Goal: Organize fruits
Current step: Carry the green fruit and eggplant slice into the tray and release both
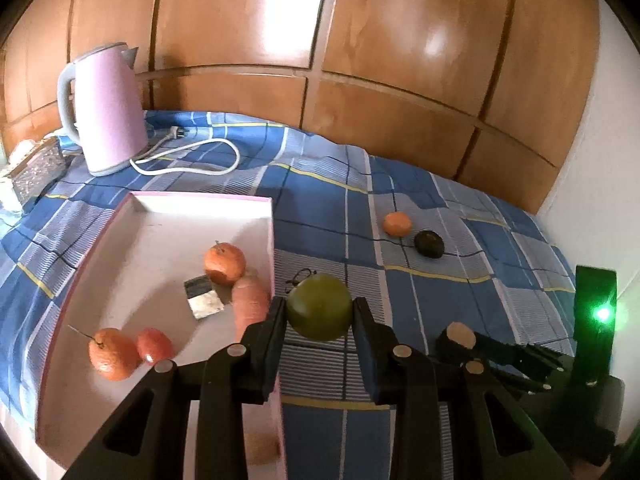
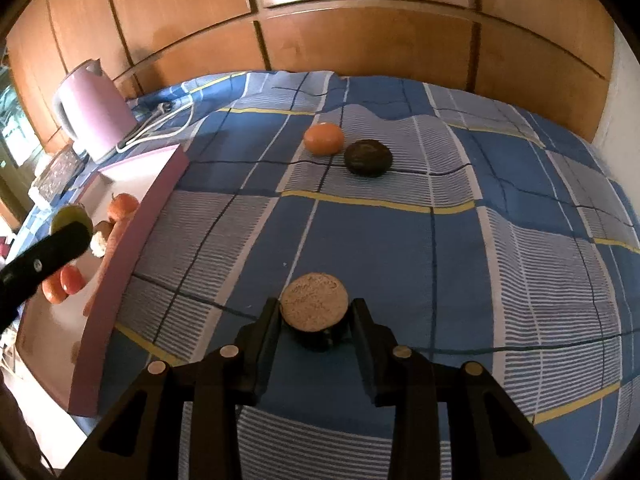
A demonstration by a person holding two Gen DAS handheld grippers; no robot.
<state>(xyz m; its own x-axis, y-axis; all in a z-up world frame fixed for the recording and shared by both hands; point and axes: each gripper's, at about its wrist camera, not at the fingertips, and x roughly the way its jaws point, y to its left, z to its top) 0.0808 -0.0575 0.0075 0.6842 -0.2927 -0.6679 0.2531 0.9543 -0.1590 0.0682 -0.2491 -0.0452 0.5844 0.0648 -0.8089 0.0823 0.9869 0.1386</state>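
My left gripper (image 1: 319, 310) is shut on a green round fruit (image 1: 319, 306) and holds it above the cloth, just right of the pink tray's wall (image 1: 273, 240). In the tray lie two oranges (image 1: 224, 263), a small red fruit (image 1: 155, 345) and a carrot-like piece (image 1: 250, 304). My right gripper (image 2: 314, 312) is shut on a brown, rough-skinned round fruit (image 2: 314, 301) over the blue checked cloth. An orange (image 2: 323, 138) and a dark round fruit (image 2: 368, 158) lie together farther back on the cloth. The left gripper with the green fruit (image 2: 71, 216) also shows at the left of the right wrist view.
A pink kettle (image 1: 106, 108) with a white cord (image 1: 192, 160) stands at the back left. A glittery box (image 1: 38, 168) sits beside it. A small dark-and-white block (image 1: 203, 297) lies in the tray. Wooden panels (image 1: 320, 40) back the bed.
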